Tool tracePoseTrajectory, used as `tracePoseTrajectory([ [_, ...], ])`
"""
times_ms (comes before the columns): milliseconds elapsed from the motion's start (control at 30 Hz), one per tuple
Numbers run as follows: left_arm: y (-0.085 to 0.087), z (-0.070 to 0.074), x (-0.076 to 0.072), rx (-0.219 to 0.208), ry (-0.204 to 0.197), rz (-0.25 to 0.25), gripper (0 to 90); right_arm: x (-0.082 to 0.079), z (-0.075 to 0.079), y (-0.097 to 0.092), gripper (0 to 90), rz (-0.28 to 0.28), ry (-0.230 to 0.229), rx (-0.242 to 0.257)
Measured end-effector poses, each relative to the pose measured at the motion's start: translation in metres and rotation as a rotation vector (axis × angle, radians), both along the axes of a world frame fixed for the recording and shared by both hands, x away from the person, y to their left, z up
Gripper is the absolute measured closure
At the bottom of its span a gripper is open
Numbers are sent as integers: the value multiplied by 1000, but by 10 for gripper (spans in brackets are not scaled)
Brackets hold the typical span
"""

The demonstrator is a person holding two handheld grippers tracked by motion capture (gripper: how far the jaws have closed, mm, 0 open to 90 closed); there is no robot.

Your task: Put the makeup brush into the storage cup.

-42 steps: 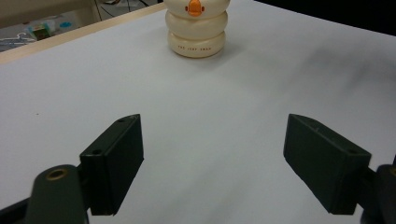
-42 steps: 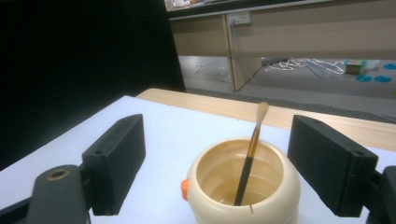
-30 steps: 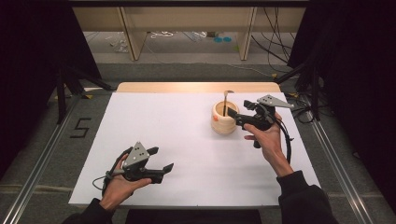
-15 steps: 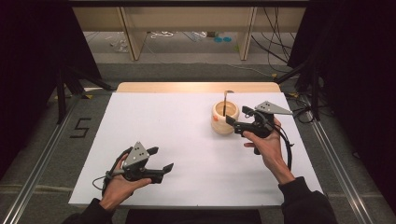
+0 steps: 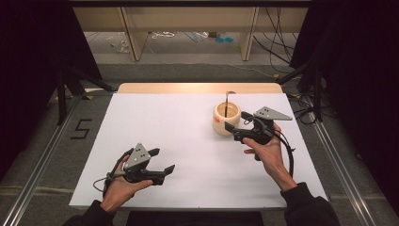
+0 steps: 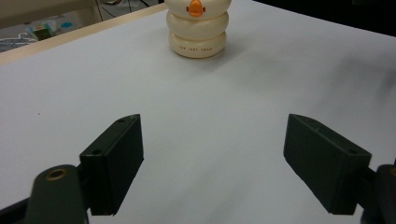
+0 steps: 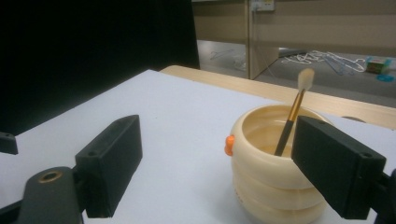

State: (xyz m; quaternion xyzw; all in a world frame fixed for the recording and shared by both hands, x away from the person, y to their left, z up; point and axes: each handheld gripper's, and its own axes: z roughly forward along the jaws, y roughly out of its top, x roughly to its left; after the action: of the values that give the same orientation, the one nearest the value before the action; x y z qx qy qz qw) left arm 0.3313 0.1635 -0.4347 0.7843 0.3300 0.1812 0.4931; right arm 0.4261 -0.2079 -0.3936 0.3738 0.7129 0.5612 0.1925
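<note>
While the left gripper point(image 5: 162, 162) rests spread near the table's point(image 5: 188, 141) front edge, the right gripper point(image 5: 236, 121), jaws wide, sits just beside the cream ribbed pot point(image 7: 275, 172) holding the brush point(image 7: 293, 109), apparently approaching; next it should rise and pinch the handle.

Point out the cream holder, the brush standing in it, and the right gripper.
cream holder point(image 7: 275, 186): right gripper view, on its ribbed side wall.
brush point(image 7: 290, 122): right gripper view, on the handle above the rim.
right gripper point(image 5: 236, 121): high view, midway between its fingertips.
</note>
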Motion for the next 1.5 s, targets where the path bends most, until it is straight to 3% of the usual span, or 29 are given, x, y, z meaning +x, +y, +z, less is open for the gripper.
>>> tracePoseTrajectory([
  [133,0,0,0,3,1,0,199,-3,-1,3,170,17,16,4],
  [167,0,0,0,2,1,0,198,-2,-1,3,170,19,-10,-4],
  [200,0,0,0,0,2,0,199,-4,-1,4,171,19,18,-9],
  [367,0,0,0,-2,3,0,198,-9,-5,7,173,35,39,4],
  [400,0,0,0,-2,3,0,198,-8,-7,7,172,34,17,6],
  [433,0,0,0,-2,4,0,198,-10,-8,7,172,40,37,10],
  [633,0,0,0,-5,4,1,199,-15,-10,6,172,39,27,-8],
  [733,0,0,0,-5,3,0,198,-18,-12,7,171,46,44,-7],
  [900,0,0,0,-6,4,1,199,-21,-14,8,169,59,38,-7],
  [933,0,0,0,-7,4,2,199,-21,-15,8,168,56,13,-12],
  [967,0,0,0,-7,4,2,198,-23,-15,10,166,63,39,6],
  [1133,0,0,0,-6,3,2,198,-27,-15,9,165,71,44,-5],
  [1300,0,0,0,-10,3,-3,198,-31,-17,8,160,65,35,-11],
  [1333,0,0,0,-11,2,-3,198,-30,-18,8,159,69,8,-11],
  [1433,1,0,0,-10,2,-2,198,-33,-18,8,160,82,39,-14],
  [1500,1,0,0,-10,2,-2,199,-33,-19,9,160,72,18,-24],
])
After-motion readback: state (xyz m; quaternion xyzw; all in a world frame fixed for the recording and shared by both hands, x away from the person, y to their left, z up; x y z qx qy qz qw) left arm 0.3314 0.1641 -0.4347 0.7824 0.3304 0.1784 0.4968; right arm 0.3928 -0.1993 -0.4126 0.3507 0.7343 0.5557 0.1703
